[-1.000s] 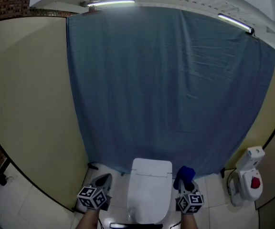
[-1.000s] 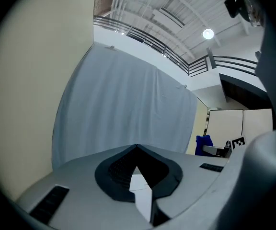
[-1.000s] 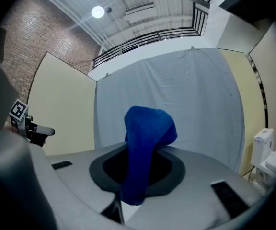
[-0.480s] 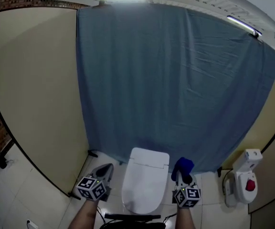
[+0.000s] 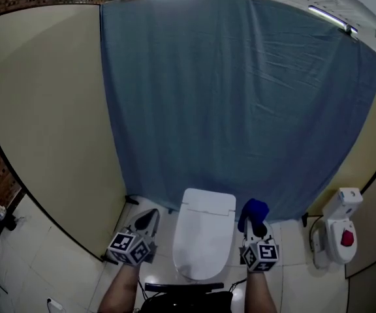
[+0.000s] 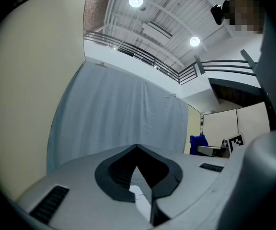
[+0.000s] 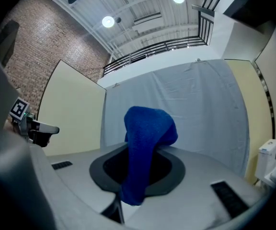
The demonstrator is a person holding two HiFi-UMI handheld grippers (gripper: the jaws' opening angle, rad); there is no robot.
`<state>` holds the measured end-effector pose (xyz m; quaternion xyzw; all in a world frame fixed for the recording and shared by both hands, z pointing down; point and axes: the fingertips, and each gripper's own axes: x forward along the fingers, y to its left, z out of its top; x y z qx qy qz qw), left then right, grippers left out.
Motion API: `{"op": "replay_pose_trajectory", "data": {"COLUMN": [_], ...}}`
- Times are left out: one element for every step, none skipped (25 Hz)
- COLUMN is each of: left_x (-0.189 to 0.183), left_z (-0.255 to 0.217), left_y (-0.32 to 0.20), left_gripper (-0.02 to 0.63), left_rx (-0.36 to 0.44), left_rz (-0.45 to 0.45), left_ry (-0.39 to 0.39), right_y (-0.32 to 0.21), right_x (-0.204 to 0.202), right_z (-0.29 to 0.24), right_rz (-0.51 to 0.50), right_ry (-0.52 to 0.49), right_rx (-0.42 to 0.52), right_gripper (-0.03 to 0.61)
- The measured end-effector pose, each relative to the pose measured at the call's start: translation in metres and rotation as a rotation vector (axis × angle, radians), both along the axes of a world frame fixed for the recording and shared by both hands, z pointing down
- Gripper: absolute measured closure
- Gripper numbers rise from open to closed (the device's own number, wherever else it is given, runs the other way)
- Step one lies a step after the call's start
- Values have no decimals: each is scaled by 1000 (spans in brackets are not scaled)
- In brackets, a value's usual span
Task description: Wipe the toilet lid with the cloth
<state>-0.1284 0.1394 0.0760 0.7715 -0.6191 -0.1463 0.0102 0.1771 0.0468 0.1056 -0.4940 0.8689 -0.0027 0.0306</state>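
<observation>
- Firstly, from the head view: the white toilet lid (image 5: pixel 204 240) lay closed at 6 o'clock in the frame, below a wide blue-grey curtain (image 5: pixel 240 96) that filled the middle. A beige wall panel (image 5: pixel 44 109) stood at 9 o'clock.
- The left gripper (image 5: pixel 147 220) hung just beside the lid's left edge, at about 7 o'clock, over the tiled floor (image 5: pixel 38 266).
- The right gripper (image 5: pixel 254 229) hung just beside the lid's right edge, at about 5 o'clock. The blue cloth (image 5: pixel 254 212) bunched at its tip, level with the lid's far end. Whether the cloth touched the lid could not be told; it seemed to sit a little off to the side.
- A white fixture with a red part (image 5: pixel 337 233) stood against the wall at 4 o'clock, well apart from the toilet.
- Next, from the left gripper view: the jaws were drawn together to a point with nothing between them. They aimed at the curtain. At 3 o'clock the cloth (image 6: pixel 198 145) and the right gripper's marker cube (image 6: pixel 236 142) showed small.
- Last, from the right gripper view: the jaws were clamped on the cloth (image 7: pixel 145 147), which rose from between them and folded over at the top, toward 12 o'clock. The left gripper showed at 9 o'clock against the beige panel.
</observation>
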Motion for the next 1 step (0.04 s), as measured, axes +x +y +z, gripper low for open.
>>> {"op": "replay_pose_trajectory", "data": {"left_x": [2], "left_z": [0], "left_y": [-1], "left_gripper": [621], "left_rx": [2], "left_rz": [0], "left_ry": [2], "right_y": [-1], "right_x": [1], "right_z": [0], "right_rz": [0], "right_ry": [-2], "right_rx": [0], "right_gripper": [514]}}
